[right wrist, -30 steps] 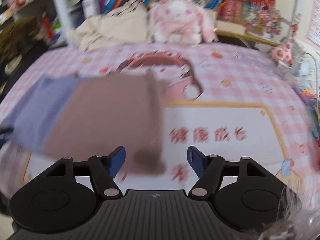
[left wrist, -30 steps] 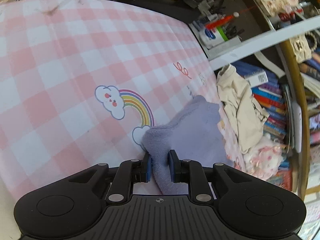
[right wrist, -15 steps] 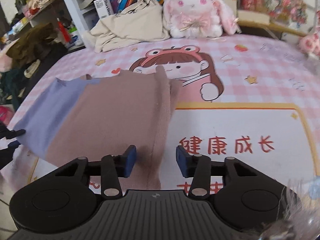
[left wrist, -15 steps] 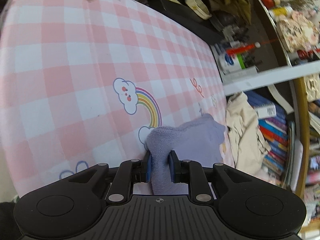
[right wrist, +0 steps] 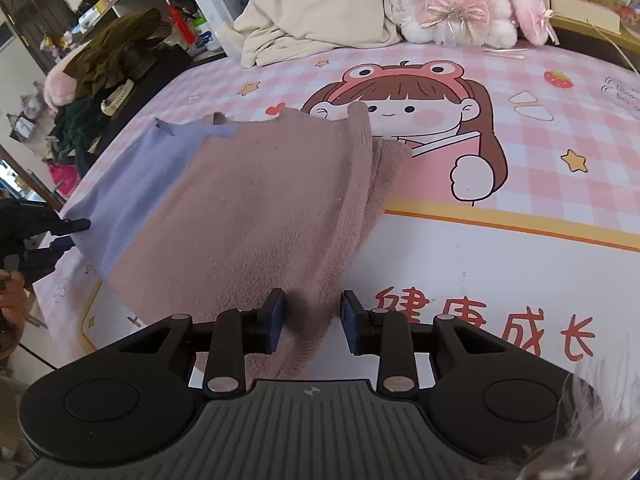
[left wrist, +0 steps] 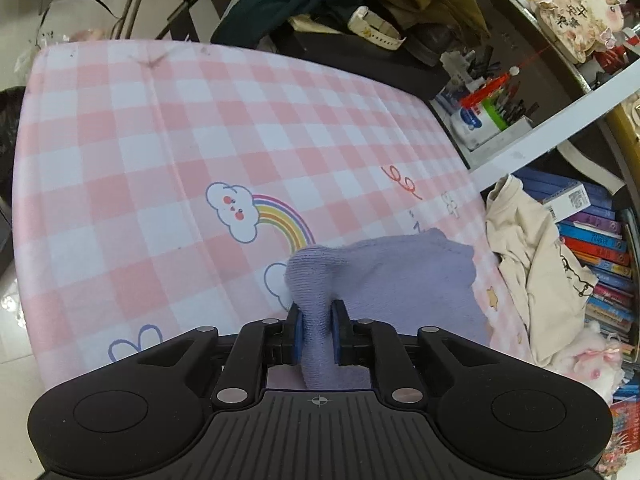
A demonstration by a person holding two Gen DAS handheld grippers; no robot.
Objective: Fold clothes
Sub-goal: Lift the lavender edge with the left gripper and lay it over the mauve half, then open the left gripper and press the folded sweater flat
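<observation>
Left tool (left wrist: pixel 316 330) pinches lilac-and-mauve knit garment (right wrist: pixel 240 216); right tool (right wrist: pixel 313 320) straddles hem.

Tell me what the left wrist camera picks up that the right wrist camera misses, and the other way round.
Only the left wrist view shows the rainbow and cloud print and the left tool pinching the purple end of the sweater. Only the right wrist view shows the sweater's brown part, the girl cartoon, the pink bunny toy and the open right tool over the brown edge. Both show the sweater, the pink checked cloth and the cream garment.
</observation>
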